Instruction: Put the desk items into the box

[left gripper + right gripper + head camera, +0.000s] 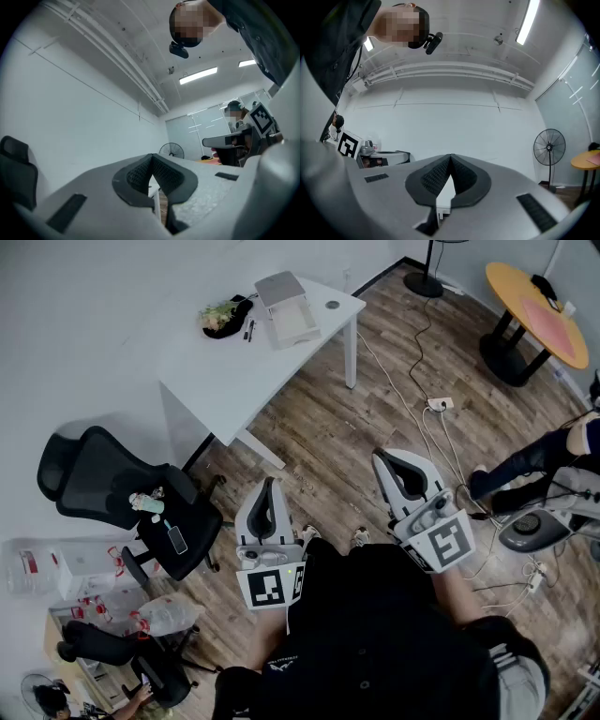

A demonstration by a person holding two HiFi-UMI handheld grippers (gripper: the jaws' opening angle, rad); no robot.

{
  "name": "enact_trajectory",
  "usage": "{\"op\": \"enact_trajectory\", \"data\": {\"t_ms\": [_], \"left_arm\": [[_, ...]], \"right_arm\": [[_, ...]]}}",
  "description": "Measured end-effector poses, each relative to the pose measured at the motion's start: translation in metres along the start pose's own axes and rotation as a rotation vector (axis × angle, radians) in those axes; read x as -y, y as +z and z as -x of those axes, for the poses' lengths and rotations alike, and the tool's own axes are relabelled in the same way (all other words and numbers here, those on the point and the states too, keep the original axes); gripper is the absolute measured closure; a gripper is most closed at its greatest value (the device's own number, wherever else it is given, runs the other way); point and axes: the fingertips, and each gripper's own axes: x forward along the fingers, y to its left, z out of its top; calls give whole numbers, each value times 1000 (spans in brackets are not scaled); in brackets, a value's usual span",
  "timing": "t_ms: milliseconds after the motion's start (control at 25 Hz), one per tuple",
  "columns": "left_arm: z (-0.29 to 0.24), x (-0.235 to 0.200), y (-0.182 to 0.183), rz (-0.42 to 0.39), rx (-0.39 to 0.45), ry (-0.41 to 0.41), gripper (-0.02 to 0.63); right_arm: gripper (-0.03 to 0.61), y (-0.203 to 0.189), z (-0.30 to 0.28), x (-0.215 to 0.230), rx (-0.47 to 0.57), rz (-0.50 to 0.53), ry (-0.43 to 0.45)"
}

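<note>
Far off at the top of the head view stands a white desk (253,367). On it are an open grey-white box (286,310), a black item with small flowers (223,315), a pen (249,329) and a small round thing (332,305). Both grippers are held close to my body, well short of the desk. My left gripper (271,483) (151,156) is shut and holds nothing. So does my right gripper (386,457) (450,156), also shut. Both gripper views point up at the wall and ceiling, with no desk items in them.
A black office chair (122,493) carrying a phone (175,540) stands at the left. Cables and a power strip (439,404) lie on the wooden floor. A round orange table (534,310) and a seated person's legs (534,460) are at the right. A floor fan (549,147) stands by the wall.
</note>
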Motion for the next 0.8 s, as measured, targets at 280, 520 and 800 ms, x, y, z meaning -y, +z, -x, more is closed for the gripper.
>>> {"op": "enact_trajectory", "data": {"t_ms": [280,520,800], "left_arm": [[7,-3,-12,3,-48,15,611],[10,-9,-19,4,-66,45,611],[-1,-3,-24,23,-47,24,611]], "right_arm": [[581,-9,-2,-7,-10,-6,28],[581,-17,-7,-13,-25,-17,53],[581,-20,-4,-7,-11,-21,56]]}}
